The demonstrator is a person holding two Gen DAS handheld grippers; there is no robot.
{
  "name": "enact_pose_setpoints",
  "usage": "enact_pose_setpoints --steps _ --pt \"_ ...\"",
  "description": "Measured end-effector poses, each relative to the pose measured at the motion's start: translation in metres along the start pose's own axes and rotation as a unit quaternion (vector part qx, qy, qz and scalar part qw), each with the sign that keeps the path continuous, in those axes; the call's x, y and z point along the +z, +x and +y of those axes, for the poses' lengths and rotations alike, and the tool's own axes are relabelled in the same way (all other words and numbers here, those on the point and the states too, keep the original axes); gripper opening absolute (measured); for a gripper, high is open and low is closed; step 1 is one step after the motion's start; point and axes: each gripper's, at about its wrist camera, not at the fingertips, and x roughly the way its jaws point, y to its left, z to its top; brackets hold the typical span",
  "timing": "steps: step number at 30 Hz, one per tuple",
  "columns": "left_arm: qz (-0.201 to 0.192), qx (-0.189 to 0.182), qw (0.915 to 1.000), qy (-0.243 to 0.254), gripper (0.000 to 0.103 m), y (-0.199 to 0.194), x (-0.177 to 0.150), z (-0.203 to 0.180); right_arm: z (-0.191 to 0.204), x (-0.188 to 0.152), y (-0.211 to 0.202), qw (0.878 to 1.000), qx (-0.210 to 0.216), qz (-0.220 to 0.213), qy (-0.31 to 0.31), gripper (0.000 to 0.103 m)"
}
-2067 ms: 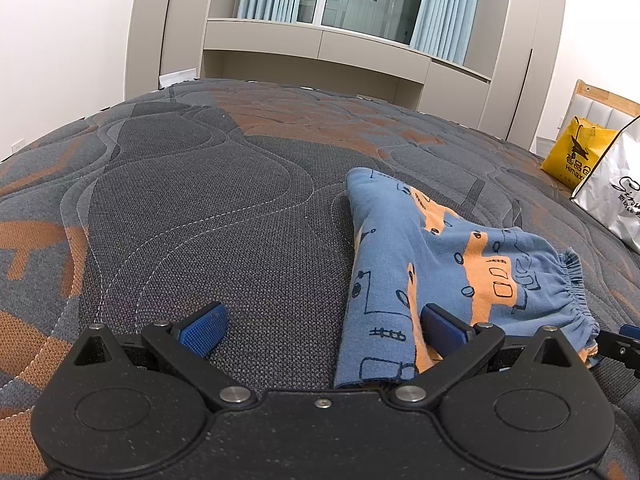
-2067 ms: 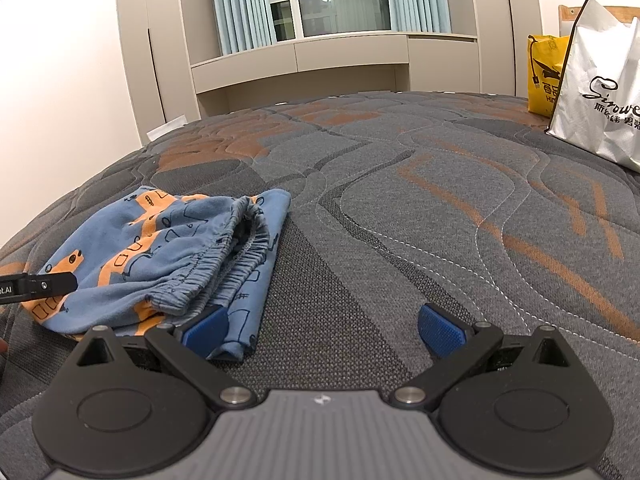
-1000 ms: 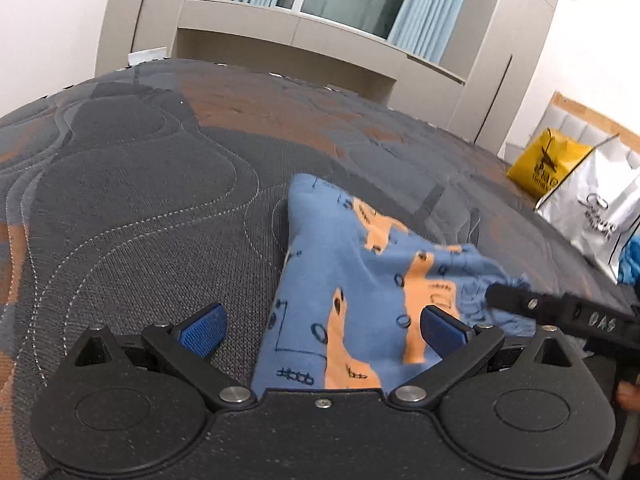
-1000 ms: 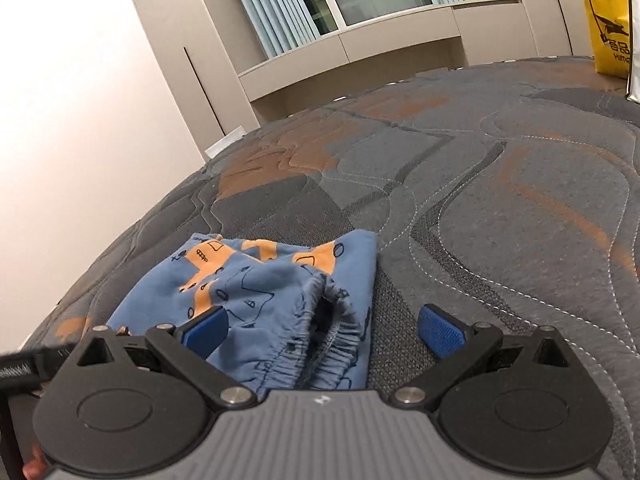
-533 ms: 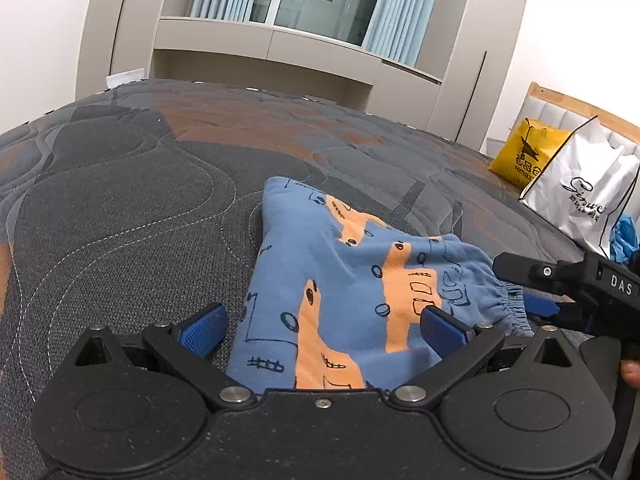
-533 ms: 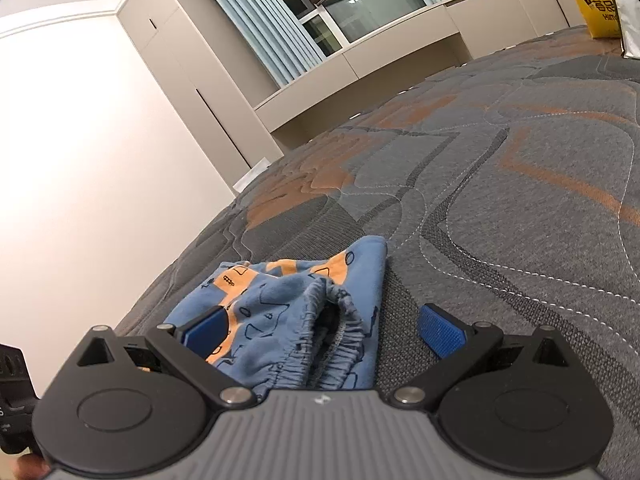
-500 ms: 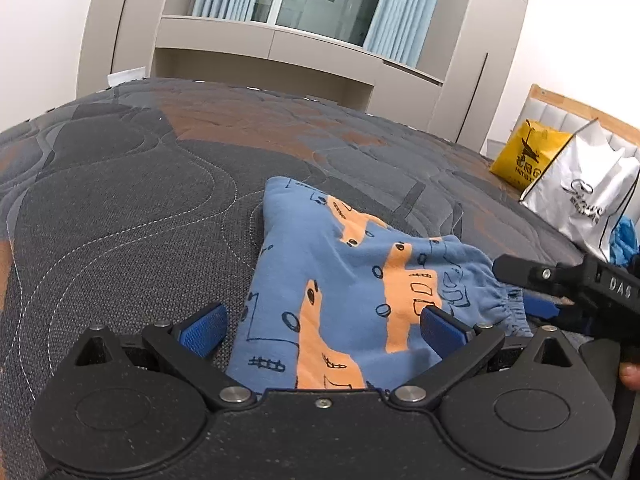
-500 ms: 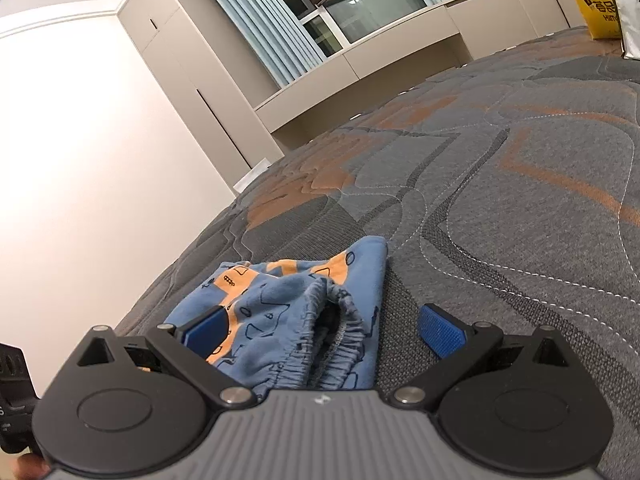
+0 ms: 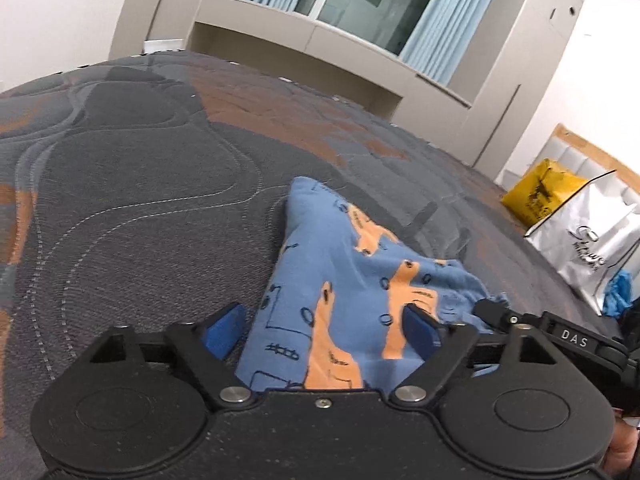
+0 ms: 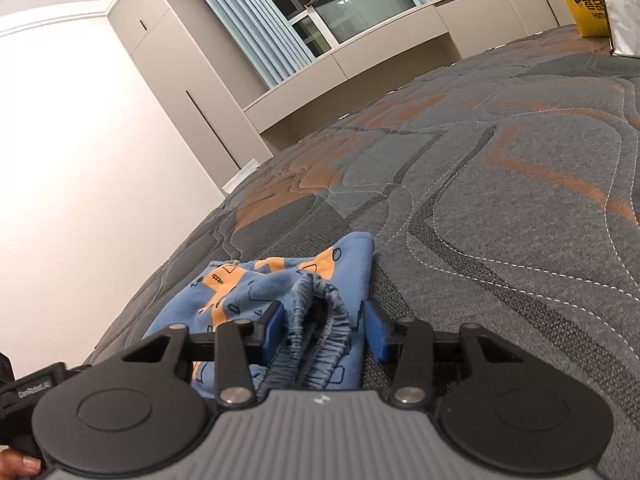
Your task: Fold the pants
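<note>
Where the left wrist view looks down its own fingers, blue pants [image 9: 340, 280] with an orange and black print, lying partly folded on a quilted grey and orange mattress [image 9: 140, 208]. Left gripper [image 9: 326, 326] closing, still fairly wide: near end of the pants between the two blue pads, right pad [image 9: 420, 326] against the cloth, left pad [image 9: 224, 328] just beside the cloth's edge and apart from it. No firm pinch to be seen yet. At the right edge, the right gripper [image 9: 496, 312] reaching in at the gathered waist end, black fingertip against the blue fabric. Further right on the mattress, a yellow bag [image 9: 538, 196] and a white bag [image 9: 592, 248] side by side. Beyond the mattress, a window with pale blue curtains [image 9: 440, 28].

In the right wrist view, same pants [image 10: 248, 292] low in the middle, elastic waistband [image 10: 320, 332] bunched and running between the fingers. Right gripper [image 10: 324, 330] closing, already narrow: left pad [image 10: 274, 324] against the crumpled waistband, right pad [image 10: 376, 336] just beside the outer blue layer; full contact there not clear. Rest of the pants spread away to the left and further up the mattress. At the lower left corner, part of the other handle with a hand [image 10: 18, 464] on it. Yellow bag at the top right corner, partly cut off.
</note>
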Motion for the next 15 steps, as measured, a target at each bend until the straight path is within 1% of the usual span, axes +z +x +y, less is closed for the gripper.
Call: enact_pose_setpoints --steps 1,2,3,4,5,6,7,10,12,15 --pt "0.001 0.002 1.0 -0.004 0.07 -0.001 0.0 0.0 0.0 0.0 0.0 1.0 0.0 0.001 0.0 0.04" --pt "0.002 0.002 1.0 -0.007 0.062 -0.001 0.001 0.001 0.0 0.0 0.001 1.0 0.0 0.002 0.0 0.038" --pt "0.001 0.003 0.9999 -0.011 0.056 -0.002 0.001 0.002 0.001 -0.001 0.001 1.0 -0.001 0.003 -0.001 0.036" --pt "-0.002 0.004 0.9999 -0.016 0.053 -0.004 0.001 0.004 0.001 -0.001 0.001 1.0 0.0 0.003 -0.001 0.034" --pt "-0.004 0.003 0.9997 -0.023 0.046 -0.005 0.0 0.006 0.0 -0.001 0.001 1.0 0.002 0.004 -0.001 0.032" --pt "-0.004 0.004 0.9995 -0.031 0.036 -0.005 -0.001 0.01 0.0 -0.002 0.0 1.0 0.004 0.005 0.001 0.031" --pt "-0.004 0.007 0.9992 -0.038 0.033 -0.006 -0.002 0.012 0.0 -0.002 0.0 1.0 0.006 0.005 0.003 0.03" --pt "-0.008 -0.002 0.9987 -0.05 0.029 -0.009 -0.004 0.015 0.0 -0.004 -0.002 1.0 0.006 0.003 0.005 0.027" --pt "-0.012 -0.001 0.999 -0.044 0.026 -0.011 -0.004 0.013 0.004 -0.005 -0.005 1.0 0.001 -0.003 -0.001 0.024" --pt "-0.022 0.001 0.9992 -0.034 0.023 -0.016 -0.005 0.006 0.011 -0.01 -0.01 1.0 -0.013 -0.013 -0.014 0.021"
